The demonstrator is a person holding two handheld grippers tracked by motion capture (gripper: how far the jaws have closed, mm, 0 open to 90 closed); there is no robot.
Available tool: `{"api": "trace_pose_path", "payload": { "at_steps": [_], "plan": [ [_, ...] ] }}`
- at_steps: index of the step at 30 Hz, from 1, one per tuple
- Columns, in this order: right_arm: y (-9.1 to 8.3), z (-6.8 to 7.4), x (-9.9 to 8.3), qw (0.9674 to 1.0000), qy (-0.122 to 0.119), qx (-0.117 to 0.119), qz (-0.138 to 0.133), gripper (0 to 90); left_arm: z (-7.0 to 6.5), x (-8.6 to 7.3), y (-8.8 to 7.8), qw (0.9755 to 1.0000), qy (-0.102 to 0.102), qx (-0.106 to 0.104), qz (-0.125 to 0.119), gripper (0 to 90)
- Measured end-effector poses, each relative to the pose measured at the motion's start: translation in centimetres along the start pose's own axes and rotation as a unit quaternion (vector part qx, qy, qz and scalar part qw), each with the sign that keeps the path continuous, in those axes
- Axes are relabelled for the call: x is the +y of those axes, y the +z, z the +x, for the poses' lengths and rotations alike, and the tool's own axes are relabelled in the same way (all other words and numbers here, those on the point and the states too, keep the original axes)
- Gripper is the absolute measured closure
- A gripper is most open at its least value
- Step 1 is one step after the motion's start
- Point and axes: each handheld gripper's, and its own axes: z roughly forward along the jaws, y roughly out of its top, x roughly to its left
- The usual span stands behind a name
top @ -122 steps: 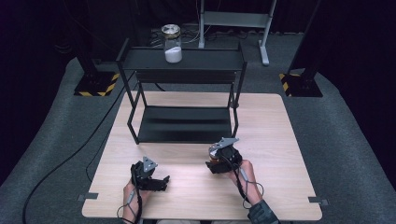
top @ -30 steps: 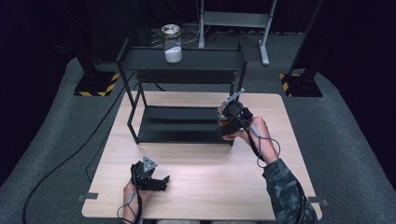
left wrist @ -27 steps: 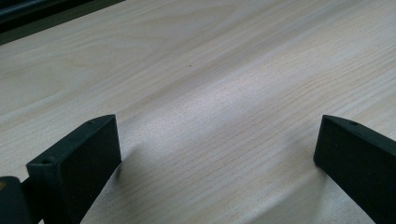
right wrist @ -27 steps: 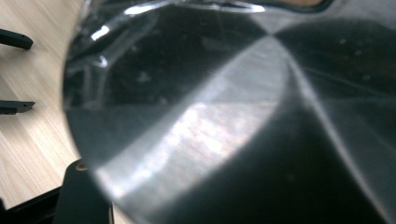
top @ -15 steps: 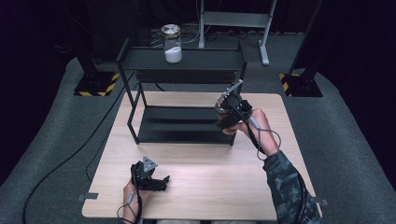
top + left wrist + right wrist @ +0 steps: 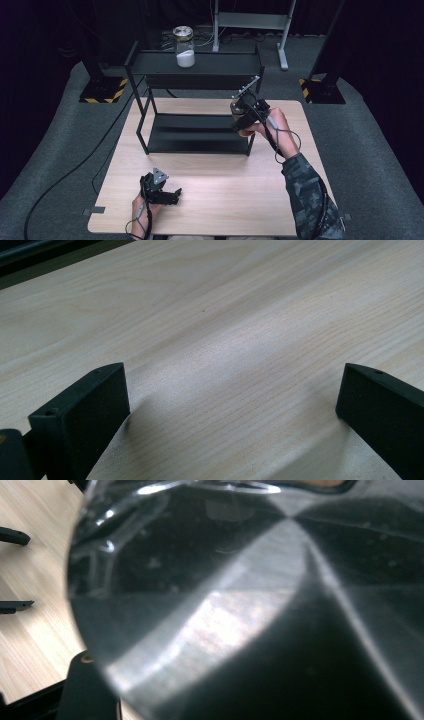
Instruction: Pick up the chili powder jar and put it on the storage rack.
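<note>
High view: we hold the right gripper (image 6: 243,116) clamped on a metal-lidded jar (image 6: 238,106) at the rack's (image 6: 194,65) 4 o'clock corner. Left gripper (image 6: 165,192) rests on the table (image 6: 225,210), jaws apart. Next, we judge: lift onto a shelf.

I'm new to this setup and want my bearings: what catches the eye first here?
First, the right gripper, raised beside the black two-tier rack, shut on a jar whose brushed metal lid looms in the right gripper view. Next, a glass jar of white powder stands on the rack's top shelf. The left gripper rests open on the wooden table near its front edge.
</note>
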Motion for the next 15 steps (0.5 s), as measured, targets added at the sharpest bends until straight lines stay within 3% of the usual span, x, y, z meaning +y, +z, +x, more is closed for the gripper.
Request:
{"api": "trace_pose_path", "payload": {
  "at_steps": [15],
  "plan": [
    [-0.9, -0.6, 2.3, 0.9998, -0.002, -0.010, 0.015, 30.5, 0.1, 0.1, 0.0, 1.0000, -0.002, -0.002, 0.002, 0.0]
  ]
}}
